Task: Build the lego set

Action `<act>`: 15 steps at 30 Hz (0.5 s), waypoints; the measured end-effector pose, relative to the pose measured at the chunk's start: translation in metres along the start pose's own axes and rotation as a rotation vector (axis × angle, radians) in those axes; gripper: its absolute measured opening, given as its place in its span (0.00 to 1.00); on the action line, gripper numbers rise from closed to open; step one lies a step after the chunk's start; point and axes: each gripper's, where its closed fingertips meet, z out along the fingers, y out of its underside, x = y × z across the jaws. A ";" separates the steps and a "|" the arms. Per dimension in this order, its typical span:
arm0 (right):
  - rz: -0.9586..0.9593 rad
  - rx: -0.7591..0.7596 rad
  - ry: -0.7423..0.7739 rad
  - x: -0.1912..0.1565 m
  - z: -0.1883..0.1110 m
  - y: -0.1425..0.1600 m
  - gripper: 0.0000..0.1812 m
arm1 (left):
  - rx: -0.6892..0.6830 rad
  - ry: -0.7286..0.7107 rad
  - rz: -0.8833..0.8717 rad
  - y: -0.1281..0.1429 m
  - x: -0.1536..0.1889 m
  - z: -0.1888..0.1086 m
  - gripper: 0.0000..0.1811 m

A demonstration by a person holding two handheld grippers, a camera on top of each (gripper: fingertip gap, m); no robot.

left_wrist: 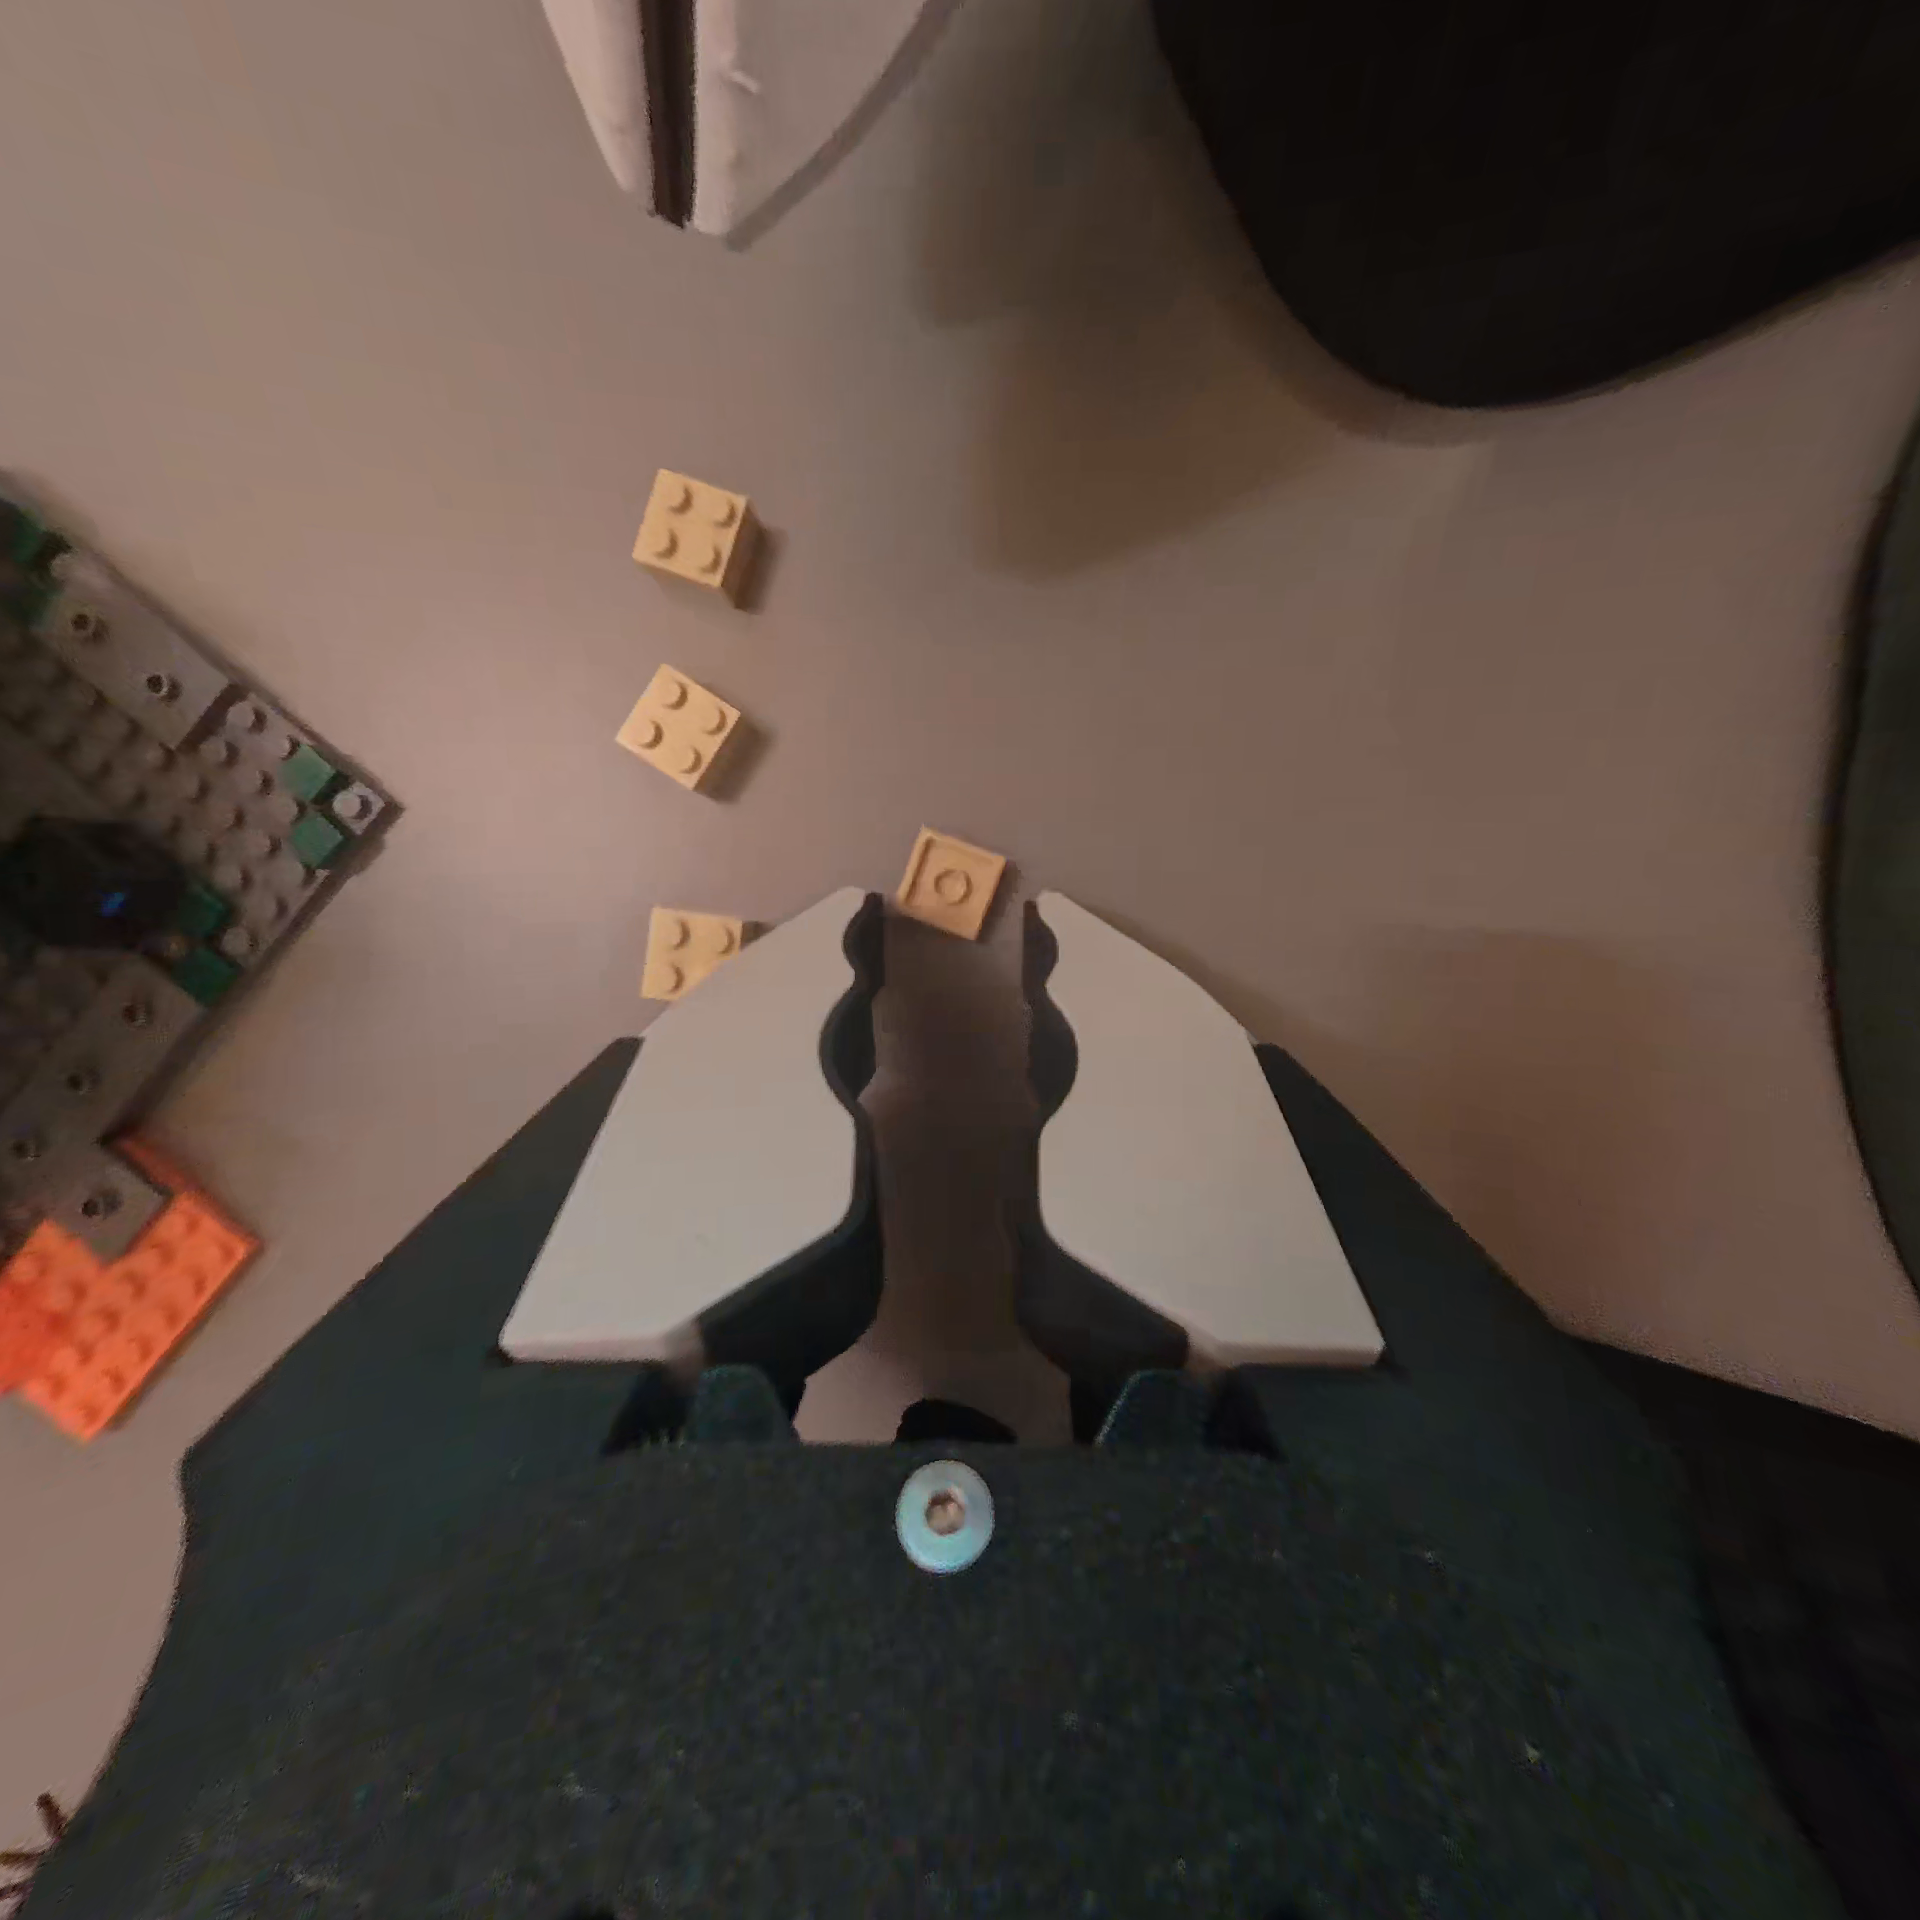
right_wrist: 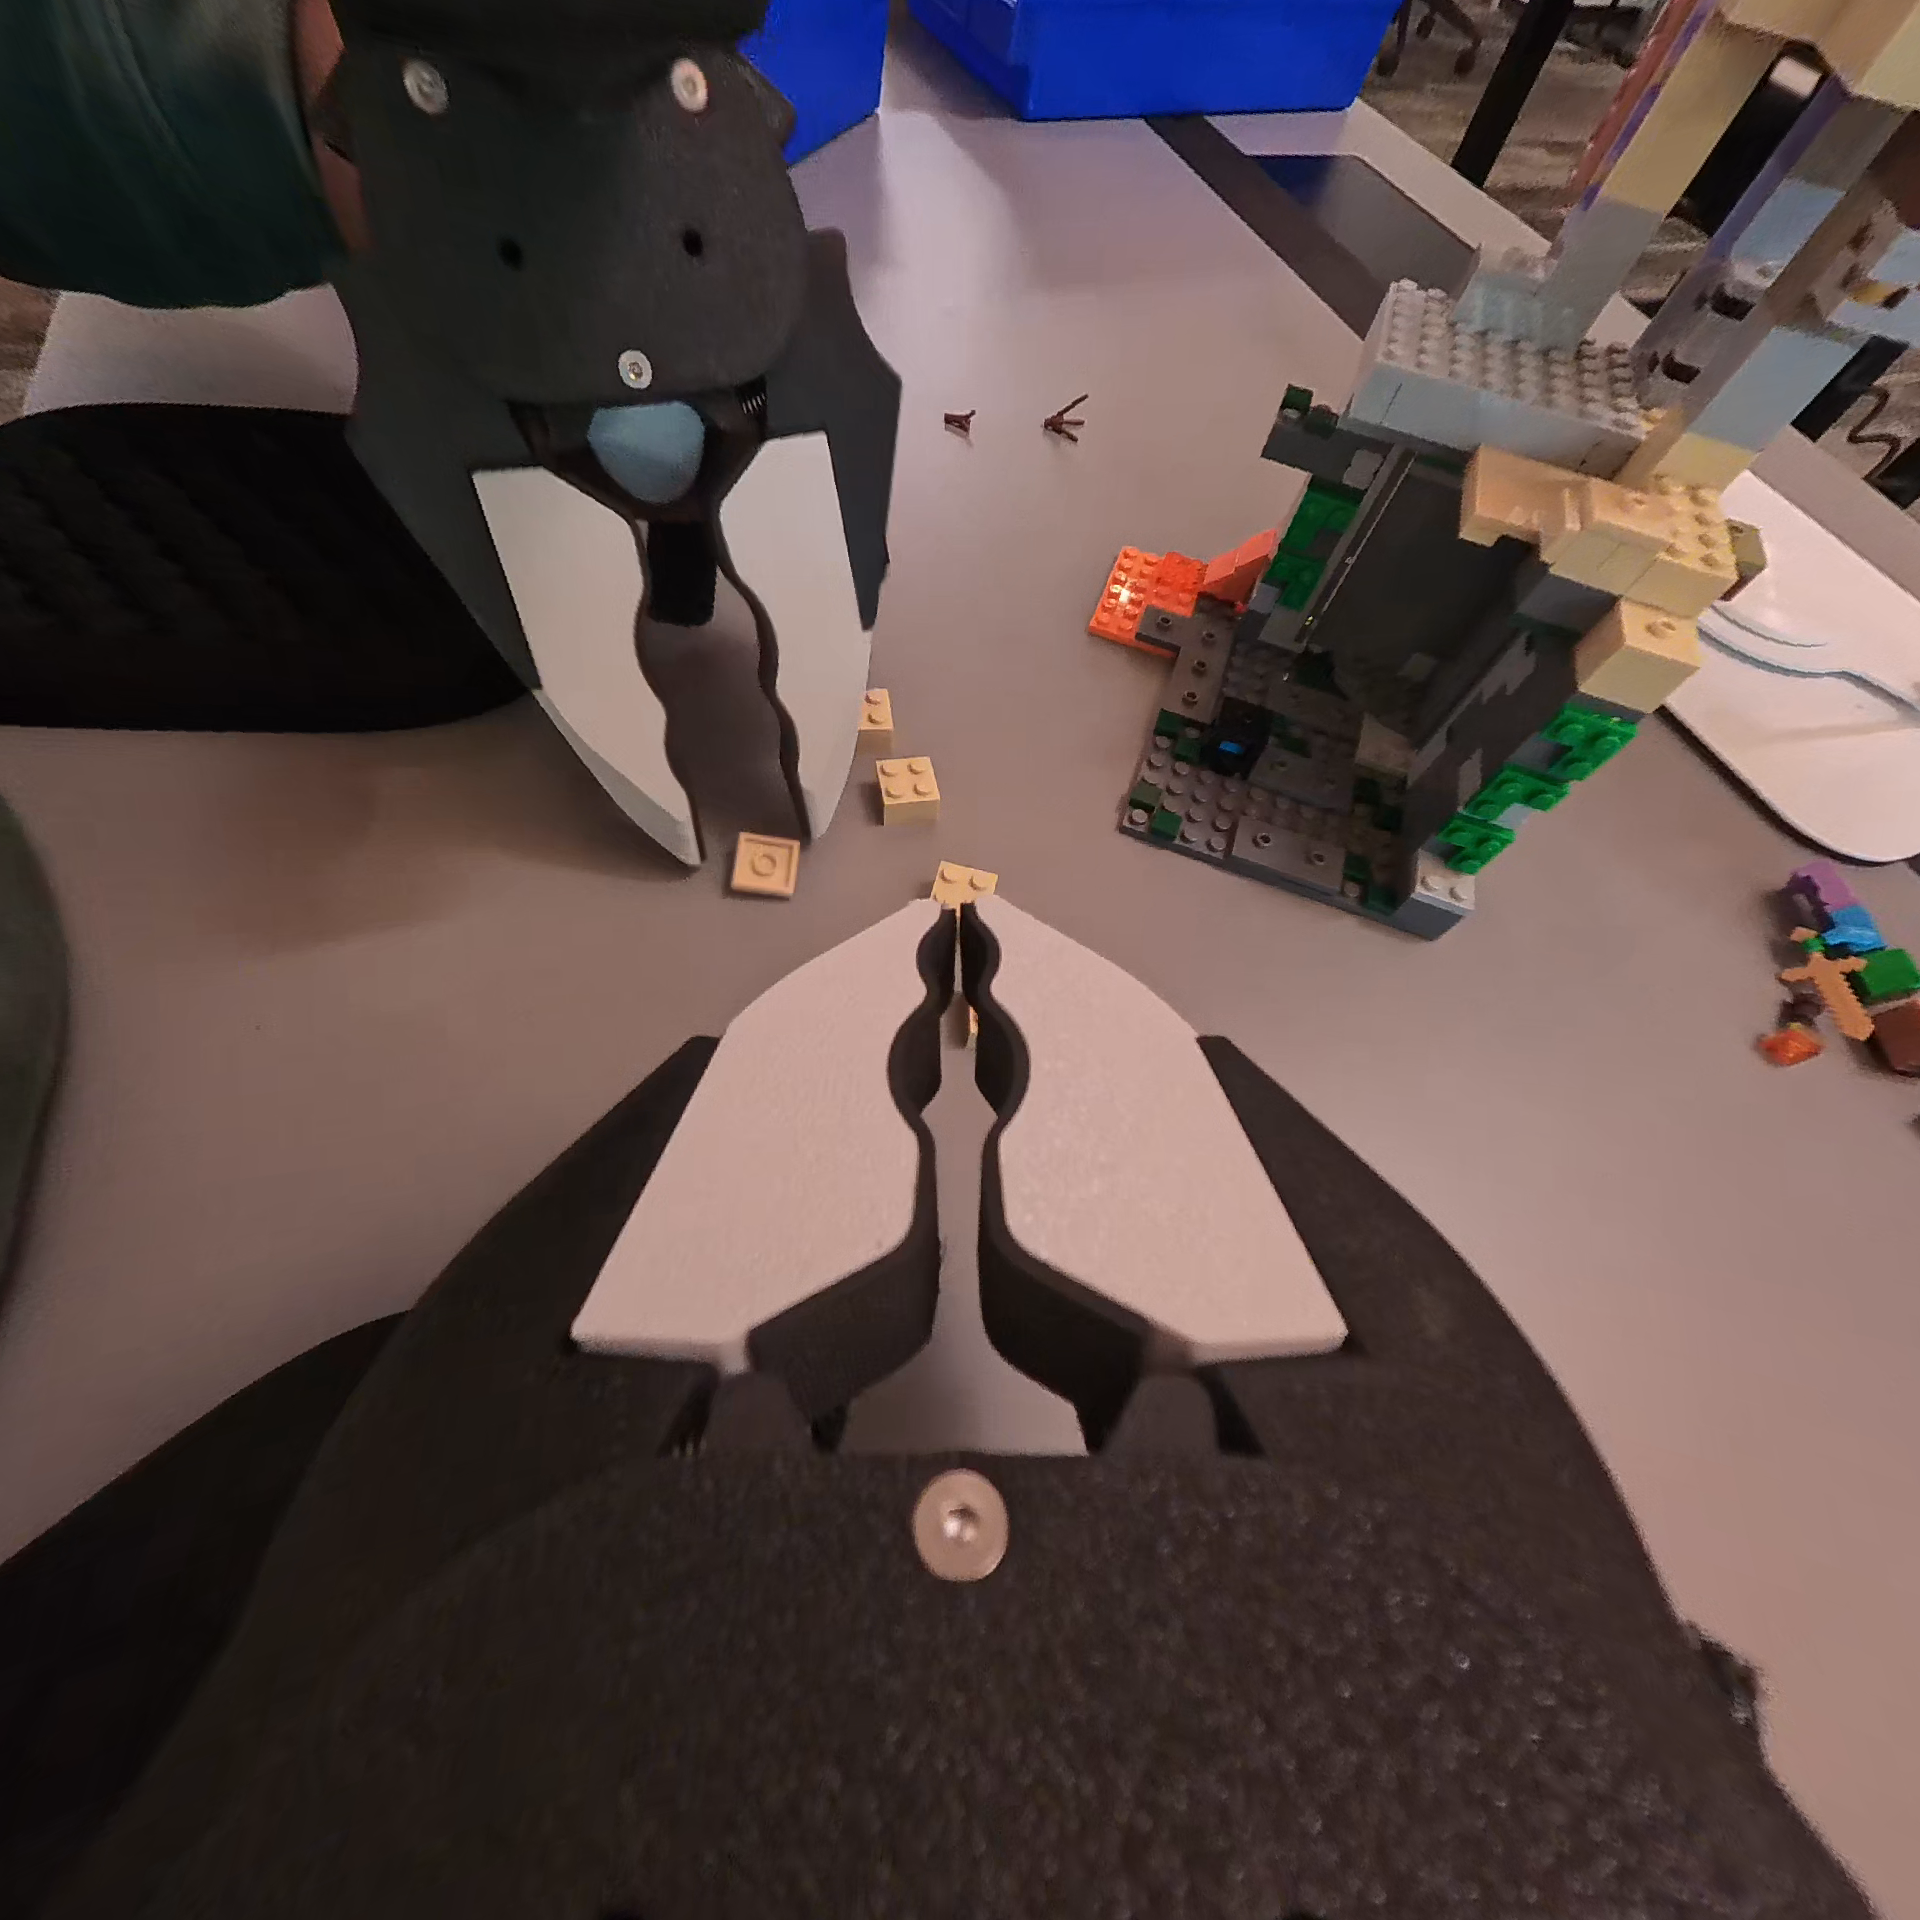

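Observation:
My left gripper [left_wrist: 948, 914] is open, its tips close above the table just short of a flat tan tile [left_wrist: 951, 883] with one stud. It also shows in the right wrist view [right_wrist: 748, 831], pointing down beside that tile [right_wrist: 764, 862]. My right gripper [right_wrist: 956, 912] is shut on a small tan brick [right_wrist: 964, 883] held at its tips. Three loose tan 2x2 bricks lie in a row: one far [left_wrist: 691, 535], one in the middle [left_wrist: 677, 727], one partly hidden by my left finger [left_wrist: 686, 951]. The grey and green build [right_wrist: 1403, 675] stands to the right.
An orange plate [right_wrist: 1143, 592] juts from the build's base. Small figure parts [right_wrist: 1849, 987] lie at the right. Two tiny brown pieces [right_wrist: 961, 421] lie farther back. Blue bins [right_wrist: 1143, 52] stand at the far edge. A black chair [right_wrist: 208, 571] is at the left. Tip to tip, the grippers are about 9 cm apart.

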 end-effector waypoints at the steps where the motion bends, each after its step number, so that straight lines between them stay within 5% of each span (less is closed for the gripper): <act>1: 0.003 -0.001 -0.003 0.000 0.001 0.001 0.00 | 0.009 -0.003 -0.007 0.001 0.000 -0.003 0.14; 5: 0.003 -0.009 -0.008 0.000 0.003 0.004 0.00 | 0.043 -0.089 -0.044 0.010 -0.007 -0.039 0.15; 9: 0.003 -0.008 -0.010 -0.001 0.002 0.005 0.00 | 0.025 -0.304 -0.137 0.046 -0.035 -0.124 0.13; 12: 0.007 -0.003 -0.014 -0.001 0.002 0.005 0.00 | -0.052 -0.486 -0.300 0.104 -0.062 -0.207 0.12; 15: 0.008 -0.001 -0.019 -0.001 0.003 0.005 0.00 | -0.201 -0.592 -0.499 0.190 -0.078 -0.271 0.14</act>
